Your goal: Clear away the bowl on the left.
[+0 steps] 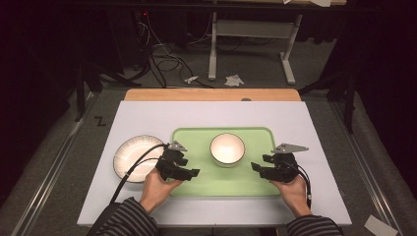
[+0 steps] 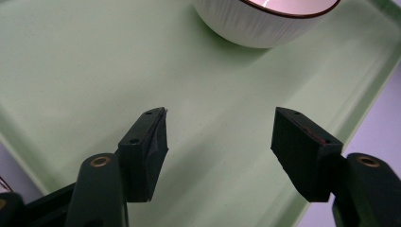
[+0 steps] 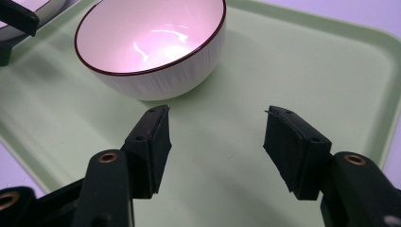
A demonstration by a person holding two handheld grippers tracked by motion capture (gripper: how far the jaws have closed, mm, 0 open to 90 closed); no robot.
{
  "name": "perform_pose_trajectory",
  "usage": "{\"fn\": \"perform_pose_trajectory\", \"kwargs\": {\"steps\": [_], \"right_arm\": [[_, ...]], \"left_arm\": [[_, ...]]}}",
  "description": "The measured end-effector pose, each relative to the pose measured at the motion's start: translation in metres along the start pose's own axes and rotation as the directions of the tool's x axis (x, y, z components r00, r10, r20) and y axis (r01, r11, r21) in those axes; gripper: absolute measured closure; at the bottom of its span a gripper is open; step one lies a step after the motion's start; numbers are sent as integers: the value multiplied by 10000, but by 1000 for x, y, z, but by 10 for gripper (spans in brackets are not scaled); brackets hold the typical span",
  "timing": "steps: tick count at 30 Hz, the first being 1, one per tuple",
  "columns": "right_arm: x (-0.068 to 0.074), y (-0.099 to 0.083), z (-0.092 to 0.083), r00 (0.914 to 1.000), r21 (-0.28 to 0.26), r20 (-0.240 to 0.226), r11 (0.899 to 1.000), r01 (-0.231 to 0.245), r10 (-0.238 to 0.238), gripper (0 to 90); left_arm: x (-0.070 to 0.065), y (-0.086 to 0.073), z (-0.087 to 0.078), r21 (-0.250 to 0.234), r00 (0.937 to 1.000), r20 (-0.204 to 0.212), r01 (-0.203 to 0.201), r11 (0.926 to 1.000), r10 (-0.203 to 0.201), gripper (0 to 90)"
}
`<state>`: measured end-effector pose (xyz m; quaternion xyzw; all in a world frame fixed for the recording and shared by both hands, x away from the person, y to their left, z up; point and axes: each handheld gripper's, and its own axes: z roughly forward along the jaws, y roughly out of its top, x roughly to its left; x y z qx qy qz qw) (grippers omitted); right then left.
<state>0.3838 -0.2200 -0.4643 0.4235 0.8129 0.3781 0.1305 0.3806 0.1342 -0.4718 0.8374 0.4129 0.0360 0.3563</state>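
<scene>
A white bowl (image 1: pixel 227 149) with a dark rim stands upright on a pale green tray (image 1: pixel 196 140), near its middle. My left gripper (image 1: pixel 193 172) hovers over the tray's left part, open, with bare tray between its jaws; the bowl (image 2: pixel 265 21) lies ahead of it. My right gripper (image 1: pixel 256 168) is over the tray's right part, open and empty, pointing at the bowl (image 3: pixel 151 47). In the right gripper view the left gripper's black jaw tip (image 3: pixel 16 19) shows at the top left.
A white plate (image 1: pixel 135 156) with a dark rim lies on the white mat (image 1: pixel 211 115) left of the tray, under my left hand's cable. Beyond the mat are the wooden table edge (image 1: pixel 211 94), floor cables and a desk frame.
</scene>
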Motion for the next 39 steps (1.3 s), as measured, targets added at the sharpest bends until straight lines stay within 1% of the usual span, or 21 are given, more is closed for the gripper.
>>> {"fn": "perform_pose_trajectory", "kwargs": {"steps": [1, 2, 3, 7, 9, 11, 13, 16, 20, 25, 28, 30, 34, 36, 39], "right_arm": [[0, 0, 0, 10000, 0, 0, 10000, 0, 0, 429], [0, 0, 0, 10000, 32, 0, 10000, -55, 55, 428], [0, 0, 1, 10000, 17, -12, 10000, 24, -24, 425], [0, 0, 2, 10000, 77, -65, 10000, -43, 44, 420], [0, 0, 2, 10000, 74, -86, 10000, -50, 50, 419], [0, 0, 2, 9999, 76, -121, 10000, -35, 36, 418], [1, 0, 2, 9999, 143, -128, 9998, -103, 105, 417], [0, 0, 3, 9998, 197, -186, 9998, -2, 5, 416], [1, 0, 4, 9998, 299, -214, 9996, 19, -13, 416], [2, 0, 5, 9998, 334, -202, 9994, 35, -28, 416], [3, 0, 5, 9998, 398, -175, 9992, 107, -100, 416], [3, 0, 5, 9997, 412, -196, 9990, 154, -146, 416], [3, 0, 6, 9997, 451, -245, 9989, 106, -95, 416], [3, 0, 6, 9994, 454, -303, 9988, 202, -188, 416], [4, 0, 7, 9992, 499, -373, 9986, 193, -175, 416]], "left_arm": [[0, 0, 2, 13, 10000, 56, 77, 10000, -77, 369], [0, 0, 2, 43, 10000, 53, 72, 10000, -73, 369], [1, 0, 3, 93, 10000, 58, 59, 9999, -60, 368], [2, 0, 8, 207, 9999, 99, 138, 9997, -140, 365], [2, 0, 10, 292, 9999, 76, 96, 9995, -99, 363], [3, 0, 11, 296, 9999, -78, 100, 9995, -97, 363], [5, 1, 12, 332, 9999, -76, 132, 9994, -130, 363], [5, 0, 15, 359, 9998, -107, 175, 9992, -171, 363], [8, 0, 17, 658, 9990, -438, 115, 9978, -86, 374], [8, 0, 16, 729, 9991, -414, 67, 9973, -37, 376], [7, -1, 19, 974, 9990, -455, 53, 9952, -9, 387], [7, -1, 19, 916, 9987, -507, 71, 9958, -24, 388], [8, -1, 18, 929, 9984, -554, 108, 9956, -57, 386], [7, -1, 18, 910, 9988, -498, 90, 9958, -45, 386], [7, -1, 17, 910, 9988, -488, 85, 9958, -40, 386]]}}
